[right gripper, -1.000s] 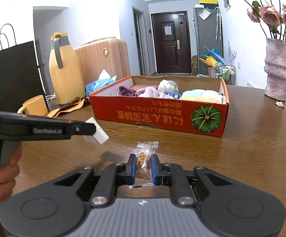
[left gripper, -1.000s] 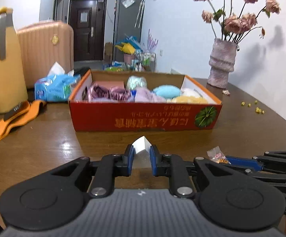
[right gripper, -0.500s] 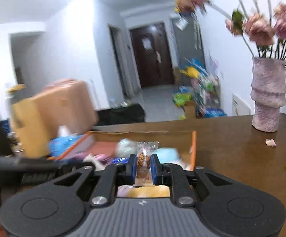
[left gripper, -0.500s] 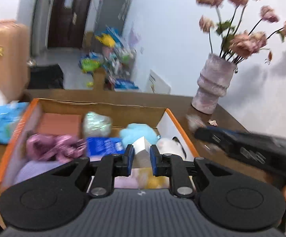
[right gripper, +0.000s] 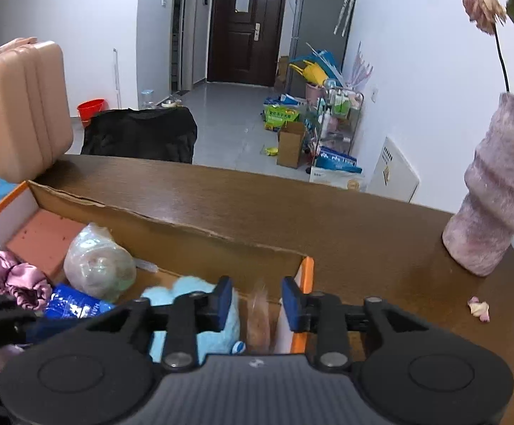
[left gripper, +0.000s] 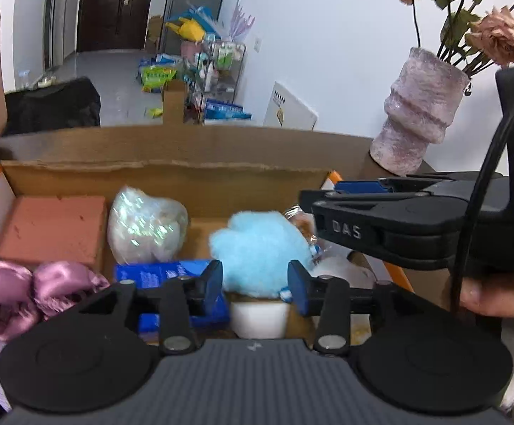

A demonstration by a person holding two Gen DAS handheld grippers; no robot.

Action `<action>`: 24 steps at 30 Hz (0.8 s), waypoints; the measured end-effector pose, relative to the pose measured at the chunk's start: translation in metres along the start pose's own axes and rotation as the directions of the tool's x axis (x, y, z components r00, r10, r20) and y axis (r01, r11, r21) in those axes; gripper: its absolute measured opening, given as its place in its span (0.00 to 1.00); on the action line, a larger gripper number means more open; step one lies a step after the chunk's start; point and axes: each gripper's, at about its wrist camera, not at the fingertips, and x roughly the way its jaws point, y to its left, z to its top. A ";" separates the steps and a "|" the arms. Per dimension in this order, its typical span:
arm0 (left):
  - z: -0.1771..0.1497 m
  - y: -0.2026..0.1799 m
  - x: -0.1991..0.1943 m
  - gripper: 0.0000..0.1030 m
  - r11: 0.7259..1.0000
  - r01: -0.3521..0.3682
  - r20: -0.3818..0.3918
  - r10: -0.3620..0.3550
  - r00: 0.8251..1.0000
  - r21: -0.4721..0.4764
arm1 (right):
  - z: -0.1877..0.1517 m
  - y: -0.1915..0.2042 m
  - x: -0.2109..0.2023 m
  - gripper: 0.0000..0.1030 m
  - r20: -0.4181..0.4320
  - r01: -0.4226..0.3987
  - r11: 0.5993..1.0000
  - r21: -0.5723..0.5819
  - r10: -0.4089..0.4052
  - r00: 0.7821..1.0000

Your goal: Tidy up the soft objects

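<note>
Both grippers hang over the orange cardboard box (left gripper: 172, 173). My left gripper (left gripper: 255, 281) is open; a white sponge block (left gripper: 258, 317) lies free below it in the box, in front of a blue fluffy ball (left gripper: 260, 251). My right gripper (right gripper: 256, 299) is open; the snack packet (right gripper: 258, 318) is loose between the fingers, blurred, beside the box's right wall (right gripper: 305, 283). The right gripper also shows in the left wrist view (left gripper: 319, 205). The box holds a pink scrunchie (left gripper: 26, 290), a terracotta sponge (left gripper: 51, 228), a wrapped ball (left gripper: 147, 226) and a blue packet (left gripper: 161, 274).
A pink vase (right gripper: 498, 191) with dried flowers stands on the brown table (right gripper: 292, 205) right of the box. A pink suitcase (right gripper: 16, 109) stands at the left. Petals and yellow crumbs (right gripper: 478, 308) lie on the table at the right.
Both grippers moved forward and up over the box, then opened. The white sponge block and the snack packet have left the fingers and are inside the box.
</note>
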 end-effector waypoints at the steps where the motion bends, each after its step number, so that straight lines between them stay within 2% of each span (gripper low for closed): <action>1: 0.001 0.003 -0.005 0.41 1.000 -0.010 0.010 0.010 1.000 0.003 | 0.001 0.001 -0.003 0.30 0.008 0.002 1.000 0.002 -0.002 1.000; 3: 0.003 0.009 -0.020 0.44 0.999 -0.025 0.035 0.024 0.999 0.023 | 0.001 -0.004 -0.013 0.30 0.020 -0.003 1.000 0.018 0.002 1.000; 4: 0.003 0.014 -0.029 0.49 0.998 -0.043 0.053 0.041 0.998 0.040 | 0.001 -0.005 -0.020 0.30 0.028 -0.009 1.000 0.021 0.008 1.000; 6: 0.003 0.023 -0.049 0.58 0.991 -0.105 0.104 0.097 0.990 0.078 | -0.002 -0.009 -0.038 0.39 0.047 -0.014 1.000 0.013 0.013 0.999; 10: 0.002 0.040 -0.094 0.68 0.957 -0.253 0.205 0.222 0.953 0.139 | -0.008 -0.012 -0.073 0.47 0.073 -0.008 1.000 0.004 0.008 0.997; 14: 0.000 0.055 -0.140 0.74 0.937 -0.337 0.277 0.302 0.912 0.091 | -0.016 -0.014 -0.112 0.63 0.138 -0.027 0.999 0.024 0.023 0.990; 15: -0.002 0.059 -0.150 0.78 0.932 -0.355 0.300 0.318 0.899 0.075 | -0.020 -0.013 -0.121 0.68 0.158 -0.026 0.999 0.033 0.020 0.987; 18: -0.014 0.064 -0.178 0.83 0.913 -0.407 0.381 0.366 0.849 0.030 | -0.033 -0.008 -0.153 0.76 0.228 -0.025 0.998 0.057 0.011 0.973; 20: -0.023 0.062 -0.191 0.84 0.902 -0.430 0.412 0.382 0.827 0.027 | -0.045 -0.003 -0.177 0.83 0.284 -0.028 0.997 0.067 0.008 0.959; 21: -0.029 0.061 -0.198 0.84 0.900 -0.436 0.424 0.382 0.821 0.032 | -0.051 0.000 -0.189 0.87 0.319 -0.027 0.997 0.072 0.003 0.948; 24: -0.049 0.061 -0.220 0.86 0.913 -0.407 0.450 0.360 0.817 0.009 | -0.071 0.011 -0.220 0.89 0.396 -0.016 0.997 0.079 -0.017 0.918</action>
